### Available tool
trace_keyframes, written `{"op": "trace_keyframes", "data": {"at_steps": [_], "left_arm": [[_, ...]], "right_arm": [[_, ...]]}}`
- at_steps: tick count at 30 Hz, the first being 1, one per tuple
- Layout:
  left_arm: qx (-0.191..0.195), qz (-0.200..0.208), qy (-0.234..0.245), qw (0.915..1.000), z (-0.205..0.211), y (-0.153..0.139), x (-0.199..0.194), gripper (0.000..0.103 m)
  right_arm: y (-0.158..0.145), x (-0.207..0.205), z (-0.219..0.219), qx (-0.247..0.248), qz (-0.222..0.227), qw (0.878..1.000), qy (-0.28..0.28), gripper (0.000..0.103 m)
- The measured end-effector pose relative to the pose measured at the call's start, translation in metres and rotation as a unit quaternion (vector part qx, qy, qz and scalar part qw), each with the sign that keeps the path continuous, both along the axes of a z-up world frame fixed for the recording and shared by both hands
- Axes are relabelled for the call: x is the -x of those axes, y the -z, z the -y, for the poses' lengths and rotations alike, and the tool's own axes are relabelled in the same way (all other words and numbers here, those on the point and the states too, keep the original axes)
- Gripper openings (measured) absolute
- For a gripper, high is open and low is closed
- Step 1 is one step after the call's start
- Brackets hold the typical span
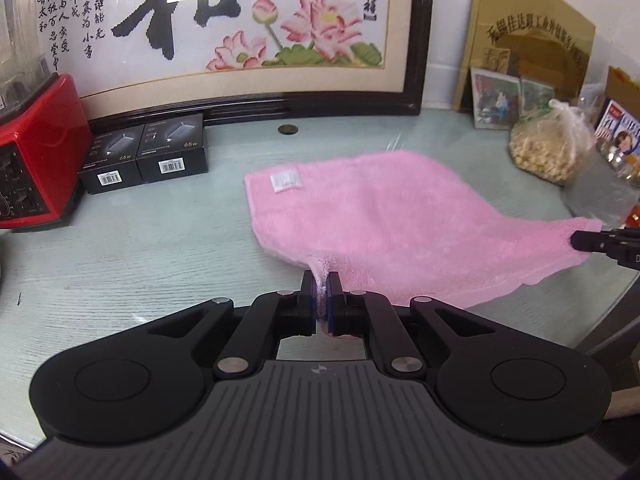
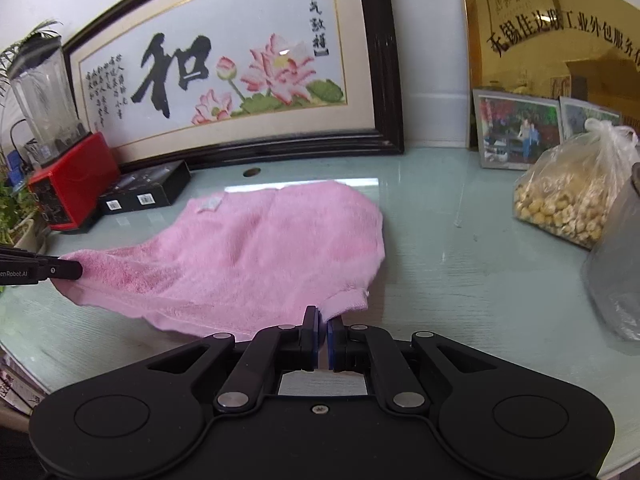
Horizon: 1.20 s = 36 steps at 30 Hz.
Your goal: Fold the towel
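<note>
Nearest to you: your left gripper (image 1: pixel 321 294) has its fingers (image 1: pixel 307 292) drawn almost together, with a pinch of pink pile bunched between the pads. That is the near-left corner of the towel (image 1: pixel 380 224), gripped and raised a little off the surface (image 1: pixel 120 240).

Your right gripper (image 2: pixel 322 328) shows the same narrow gap. In its own view the near-right corner sits at the fingertips, but cloth between the pads is hard to make out there. The left wrist view settles it: the right fingers (image 1: pixel 588 241) enter from the side and clamp the corner, which is stretched to a point.

Relation that matters: both held corners belong to the near edge. The towel runs away from you toward the framed picture (image 1: pixel 224 40) leaning against the wall. The near edge sags between the two grips. The far half lies flat on the surface, with its white label (image 1: pixel 285 181) at the far-left corner.

Judgement: the fold turns on carrying the near edge forward over the flat half to meet the far edge. Neither hand is nearer; they hold matching corners, so you will need to move them together and level.

Farther out, well apart from the cloth: two black boxes (image 1: pixel 144 156) and a red blender base (image 1: pixel 36 152) to the left, and a bag of pale nuts (image 2: pixel 568 200) to the right. In my judgement none of them blocks the fold.
</note>
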<state>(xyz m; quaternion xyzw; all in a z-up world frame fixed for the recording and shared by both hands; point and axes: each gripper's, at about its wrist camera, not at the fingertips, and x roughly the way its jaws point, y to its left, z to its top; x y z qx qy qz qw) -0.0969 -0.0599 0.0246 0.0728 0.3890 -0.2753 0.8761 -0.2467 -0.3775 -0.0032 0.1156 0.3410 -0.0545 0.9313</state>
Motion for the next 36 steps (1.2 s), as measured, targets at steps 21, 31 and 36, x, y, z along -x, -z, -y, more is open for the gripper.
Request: {"op": "trace_keyframes", "data": {"at_steps": [21,31,36], "left_arm": [[-0.026,0.029,-0.080,0.9960,0.046,0.038,-0.128,0.005],[-0.045,0.018,-0.106,0.9932,0.073,0.073,-0.178,0.006],[-0.047,0.014,-0.113,0.9924,0.078,0.080,-0.194,0.011]], "right_arm": [[0.009,-0.109,0.036,-0.055,0.064,0.996,0.020,0.003],[0.040,-0.186,0.064,-0.057,0.042,0.997,0.028,0.003],[0.056,-0.205,0.083,-0.058,0.030,0.997,0.041,0.004]]}}
